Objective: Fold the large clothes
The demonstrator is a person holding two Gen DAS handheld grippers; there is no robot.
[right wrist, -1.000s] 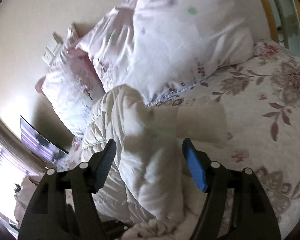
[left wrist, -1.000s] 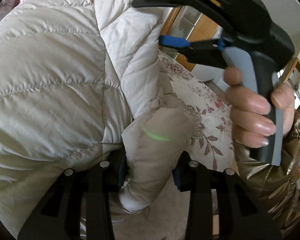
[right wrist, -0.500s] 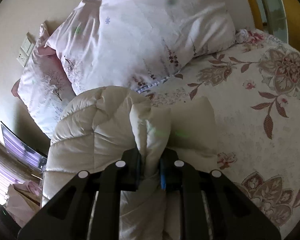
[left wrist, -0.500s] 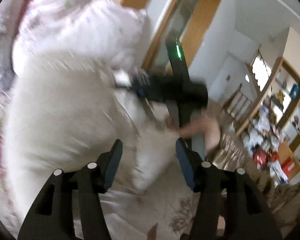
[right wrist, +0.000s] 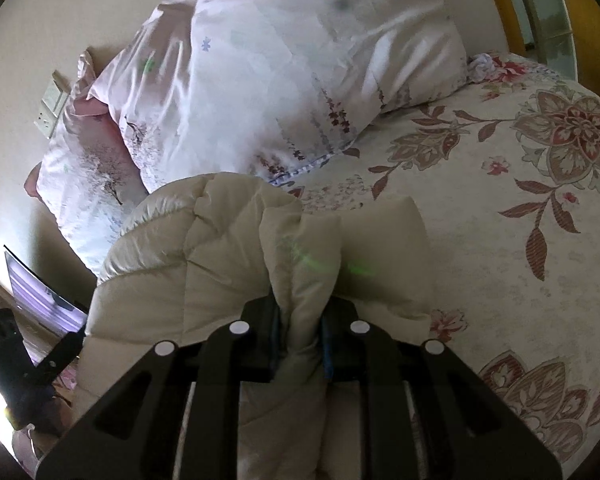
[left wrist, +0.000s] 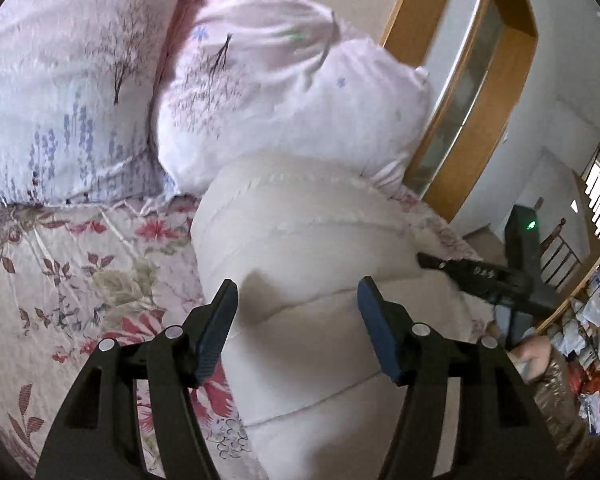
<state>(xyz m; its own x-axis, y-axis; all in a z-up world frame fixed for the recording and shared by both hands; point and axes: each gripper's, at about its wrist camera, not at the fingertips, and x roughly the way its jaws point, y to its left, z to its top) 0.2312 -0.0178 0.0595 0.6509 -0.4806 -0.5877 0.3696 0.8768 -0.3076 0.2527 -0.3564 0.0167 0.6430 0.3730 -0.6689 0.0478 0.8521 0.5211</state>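
Right gripper (right wrist: 300, 332) is pinching a bunched fold of the cream quilted jacket (right wrist: 204, 264), jaws pressed tight on the fabric. Left gripper (left wrist: 296, 320) is hovering with jaws spread wide over the jacket's puffy back, gripping nothing. Jacket is lying on the floral bedspread (right wrist: 512, 208), just below two pale pink pillows (left wrist: 100, 80).
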